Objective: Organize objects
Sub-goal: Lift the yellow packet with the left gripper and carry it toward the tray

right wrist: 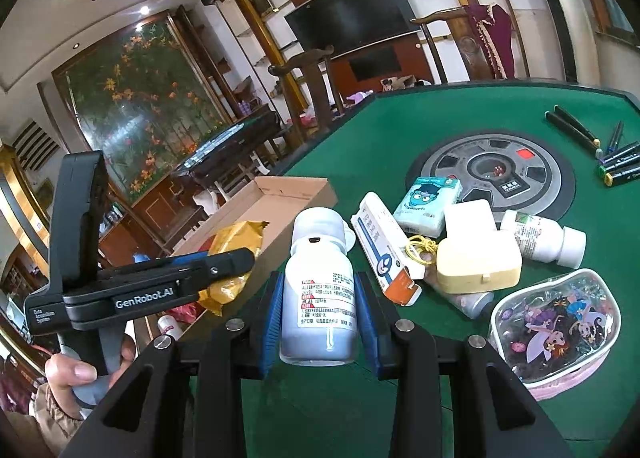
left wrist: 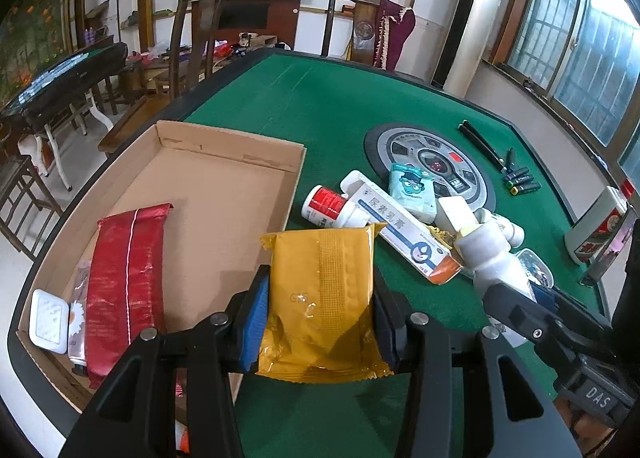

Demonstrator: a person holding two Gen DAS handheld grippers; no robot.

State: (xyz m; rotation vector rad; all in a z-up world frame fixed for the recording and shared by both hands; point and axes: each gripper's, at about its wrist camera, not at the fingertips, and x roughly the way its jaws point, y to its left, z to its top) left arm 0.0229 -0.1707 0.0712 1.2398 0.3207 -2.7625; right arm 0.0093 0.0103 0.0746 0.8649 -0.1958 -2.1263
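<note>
Yellow packet (left wrist: 320, 298) sits clamped between the left gripper (left wrist: 318, 322) pads, blue pad on its left edge, dark pad on its right. Long axis runs away from the camera, sealed top edge pointing toward the pile; lower end crumpled past the pads. It hangs over the green table (left wrist: 320, 97) just right of the box (left wrist: 224, 193), not inside it. In the box: red packet (left wrist: 128, 282) lying lengthwise by the left wall, a small white case (left wrist: 50, 320) at the near corner, a daisy-print item between them mostly hidden.

White bottle (right wrist: 318, 290) is pinched between the right gripper (right wrist: 320, 322) pads at its label, cap end pointing away, base toward the camera, long axis along the fingers. Pads press both sides.

Pile beyond, on the felt: ointment carton (right wrist: 380, 246), teal tissue pack (right wrist: 428, 201), cream case (right wrist: 478, 266), second white bottle (right wrist: 540, 238) on its side, cartoon pouch (right wrist: 556, 322) near right, partly cut off by the gripper body. Red-label bottle (left wrist: 326, 205) lies by the carton. Markers (left wrist: 520, 181) lie well apart at far right. Yellow rubber bands under the cream case hard to make out.

A hand (right wrist: 80, 374) grips the left gripper's handle at the lower left of the right wrist view, cut off by the frame edge.
</note>
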